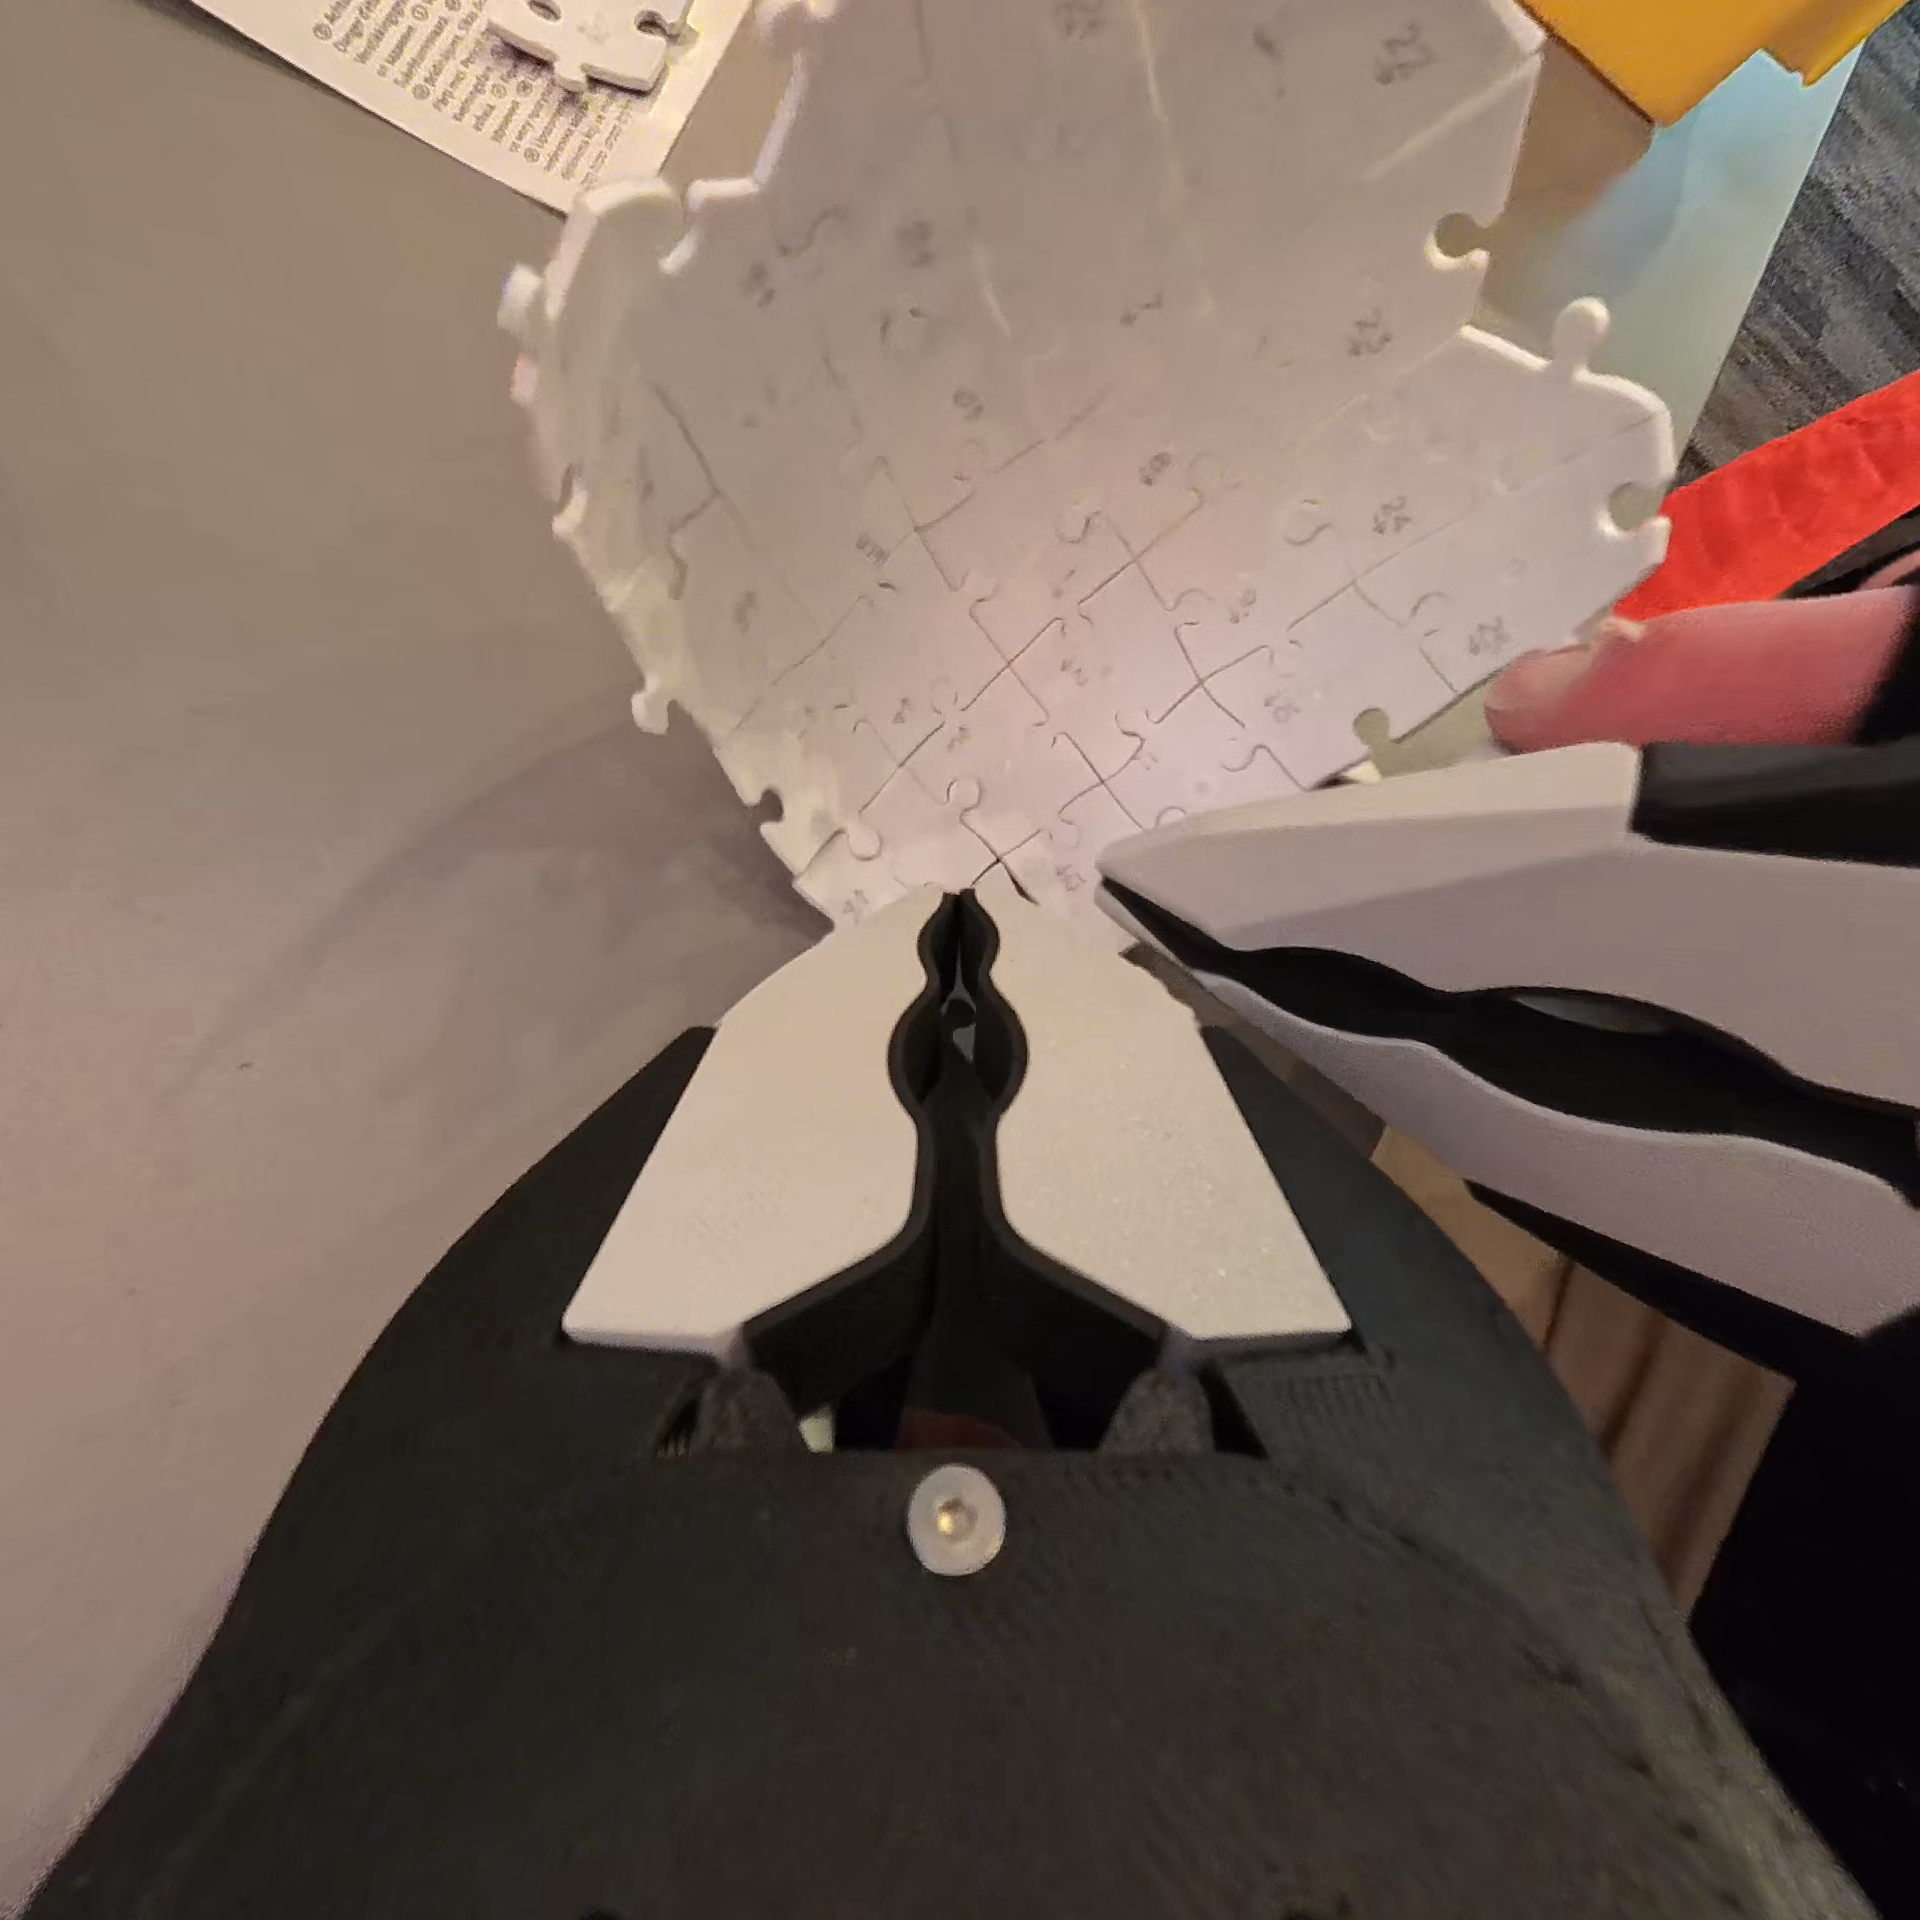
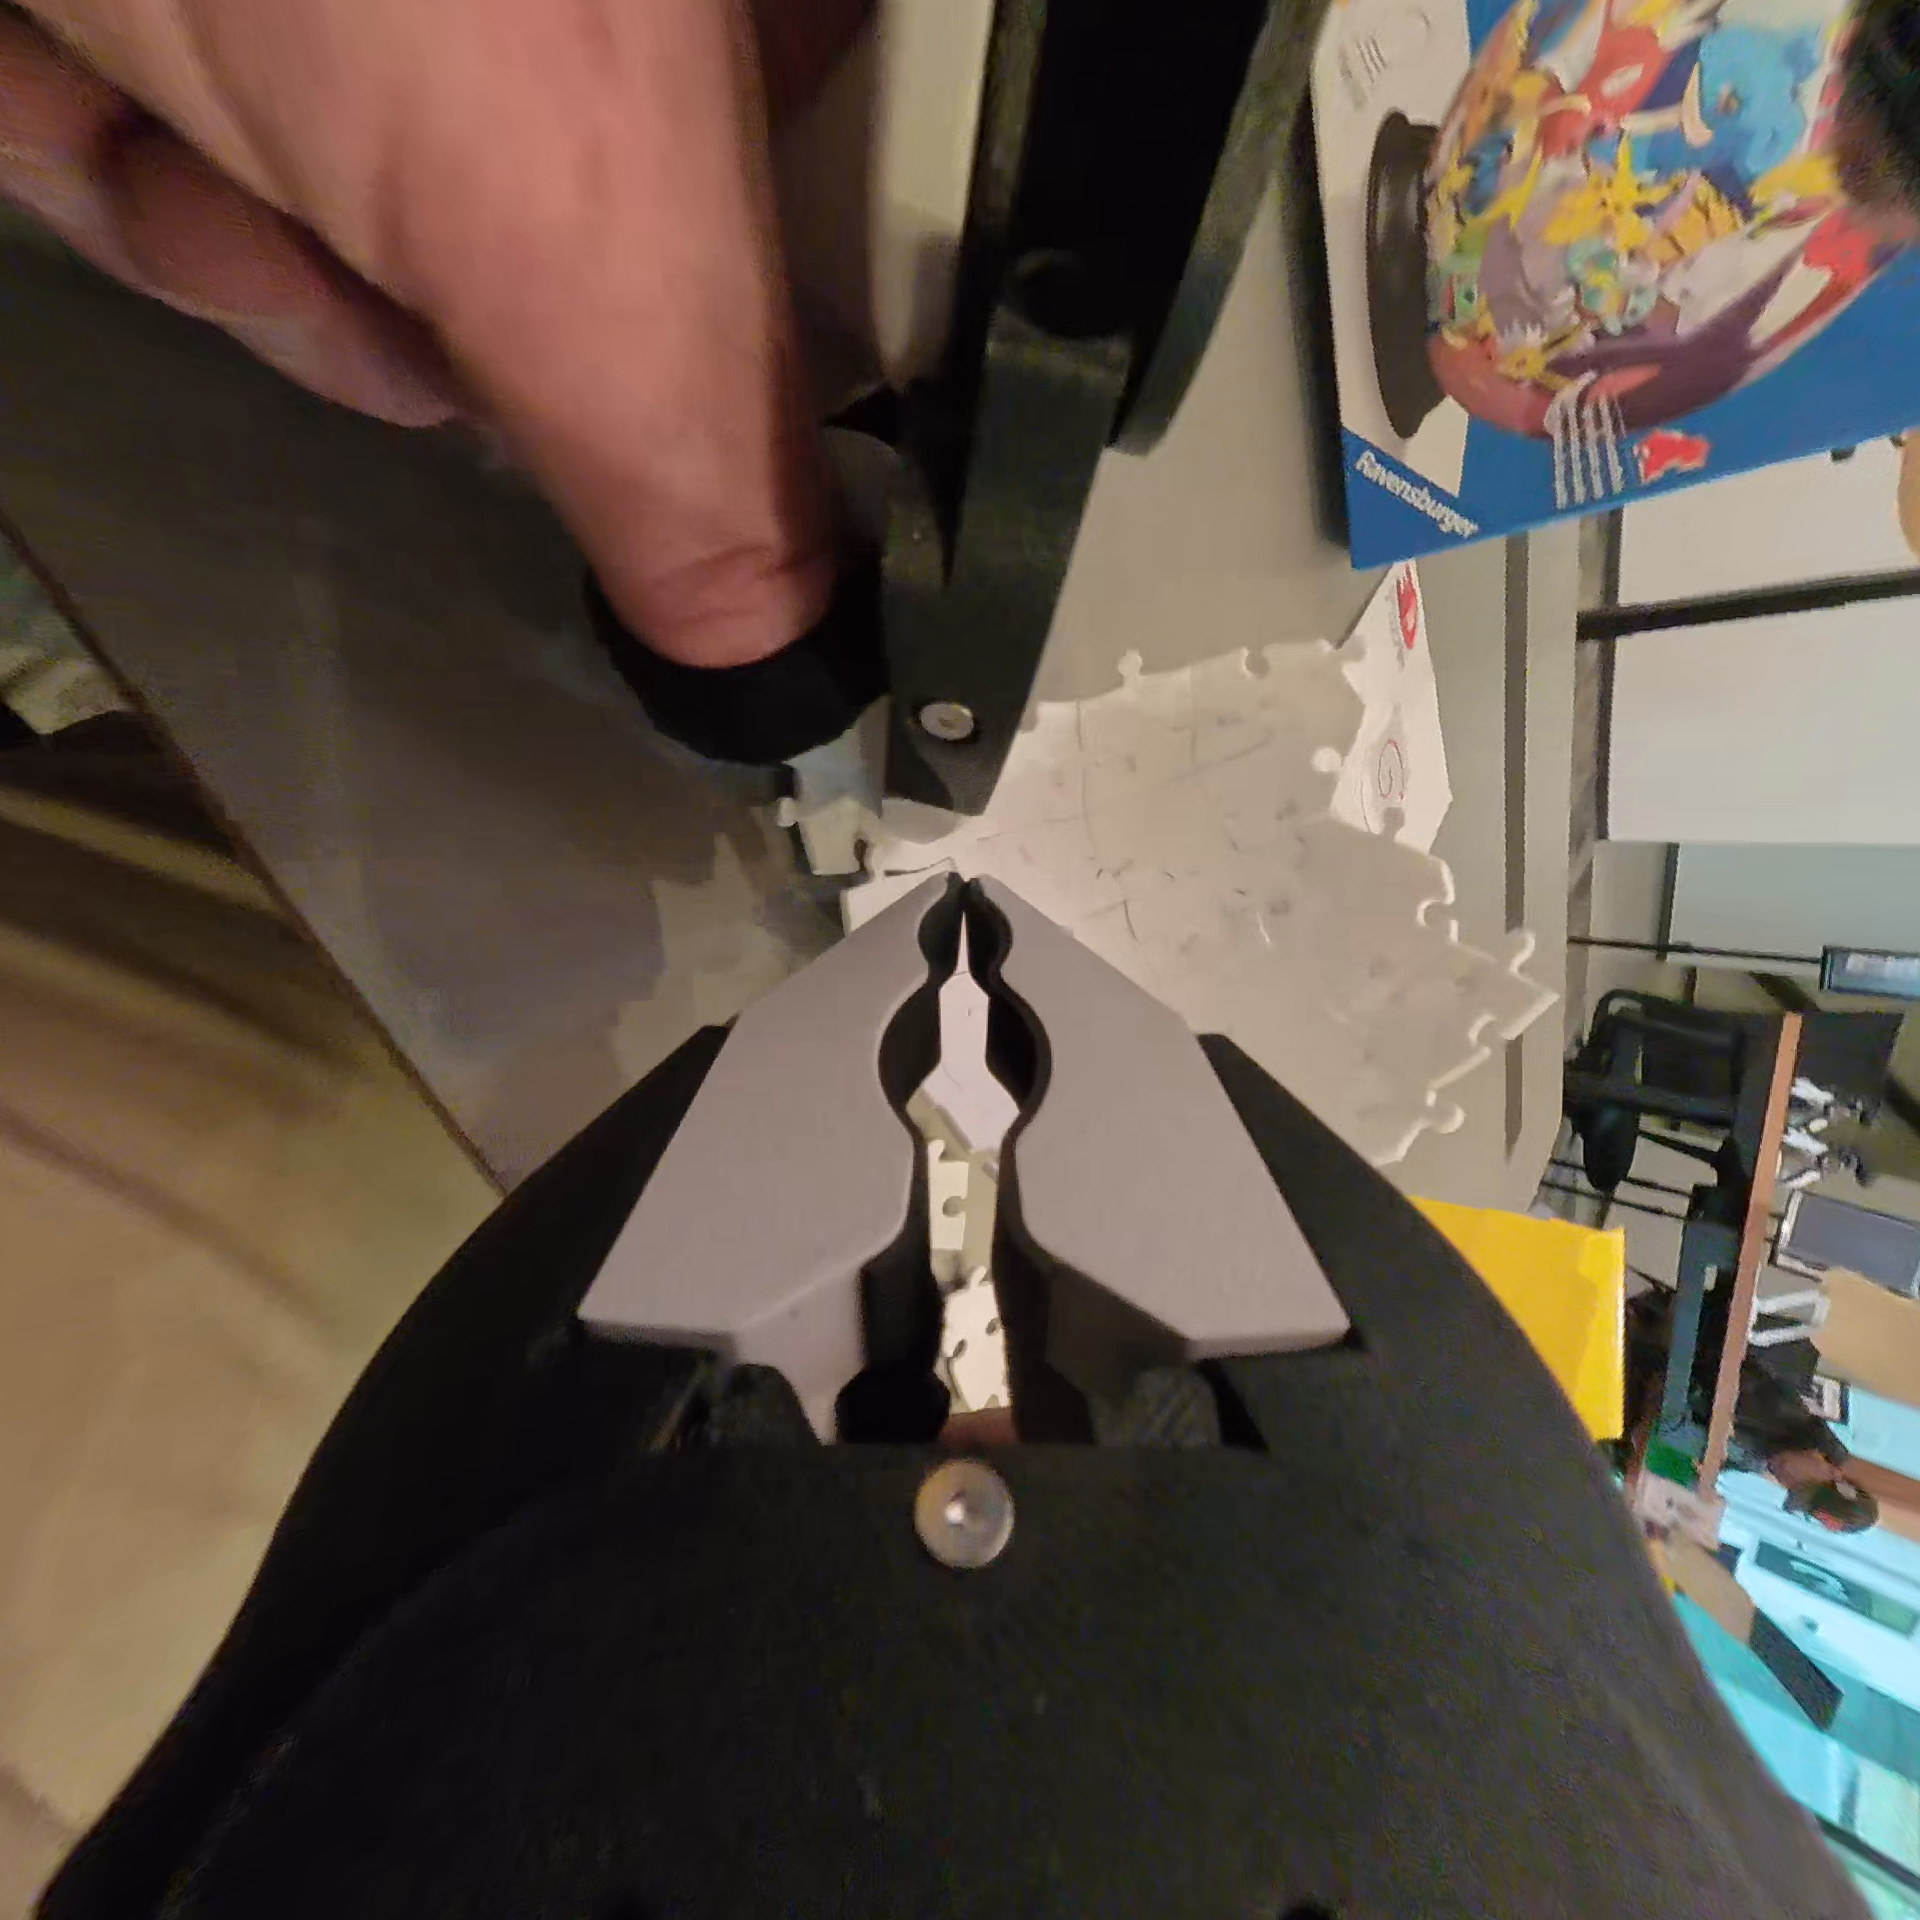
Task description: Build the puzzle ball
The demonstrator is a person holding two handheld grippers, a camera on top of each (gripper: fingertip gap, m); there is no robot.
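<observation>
The partly built puzzle ball (image 1: 1039,468) is a curved white shell of joined pieces, with its numbered inner side facing me in the left wrist view. My left gripper (image 1: 961,902) is shut on the shell's lower edge. My right gripper (image 1: 1110,888) comes in from the right and is shut on the same edge, close beside the left one. In the right wrist view my right gripper (image 2: 961,883) pinches the shell (image 2: 1195,831), which hangs above the grey table (image 2: 1195,499). The left gripper's black body (image 2: 997,499) and a person's hand (image 2: 520,260) sit just above it.
A printed sheet (image 1: 468,104) with a loose white piece (image 1: 592,31) lies at the top left. The puzzle box (image 2: 1621,291) lies on the table behind the shell. Loose white pieces (image 2: 971,1340) show between my right fingers. A yellow object (image 2: 1538,1299) is at the right. A fingertip (image 1: 1662,675) touches the shell's right edge. My two grippers' fingertips are within a few centimetres of each other. The yellow object (image 2: 1538,1299) is about equally far from each gripper, around 40 cm.
</observation>
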